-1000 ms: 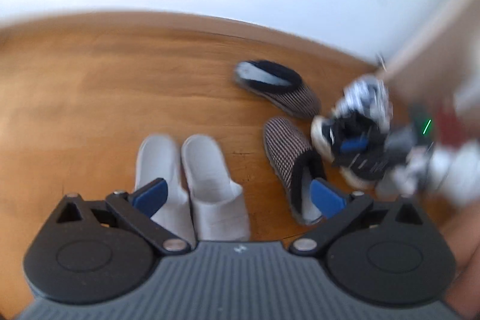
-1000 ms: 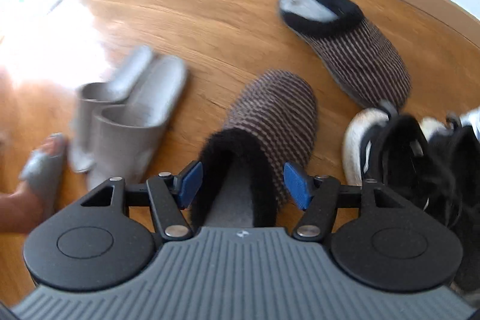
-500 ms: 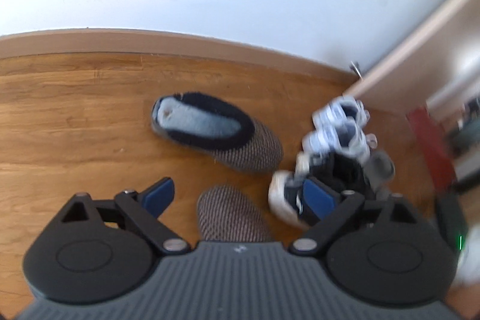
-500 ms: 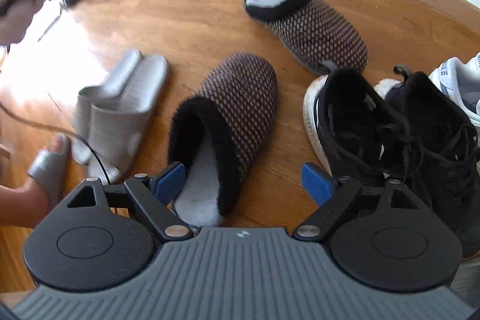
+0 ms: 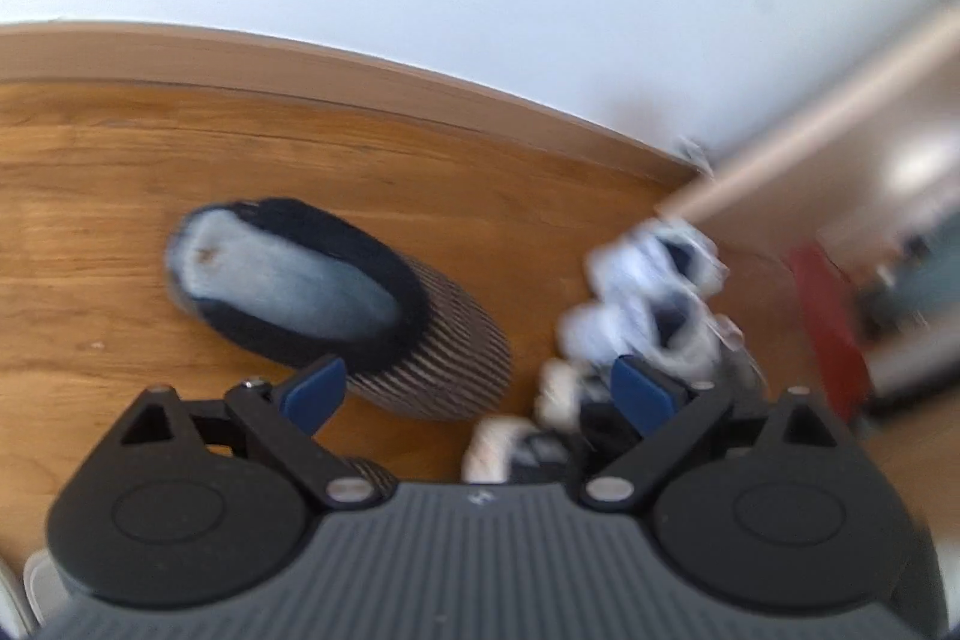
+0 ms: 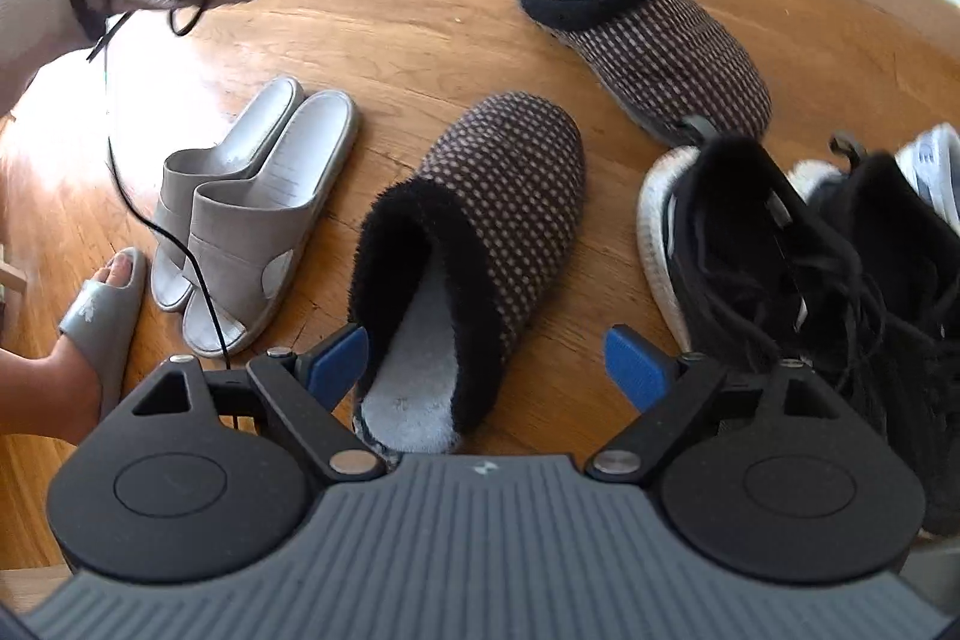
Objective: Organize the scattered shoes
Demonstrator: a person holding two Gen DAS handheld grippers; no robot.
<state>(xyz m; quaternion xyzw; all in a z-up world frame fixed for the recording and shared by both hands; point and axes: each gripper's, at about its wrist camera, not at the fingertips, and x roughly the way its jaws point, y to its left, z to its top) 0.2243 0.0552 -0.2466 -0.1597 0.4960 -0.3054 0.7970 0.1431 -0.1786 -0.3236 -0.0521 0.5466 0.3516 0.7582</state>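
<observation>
the right gripper [image 6: 486,361] hangs wide open and empty above the near knit slipper [image 6: 474,244], its blue tips either side of the slipper's heel without touching; the left gripper [image 5: 477,394], also spread wide and holding nothing, hovers over the far knit slipper [image 5: 336,304], which lies askew beyond the near one; grey slides [image 6: 240,214] sit paired to the near slipper's left, black sneakers [image 6: 798,274] to its right, on the wooden floor [image 6: 390,22].
</observation>
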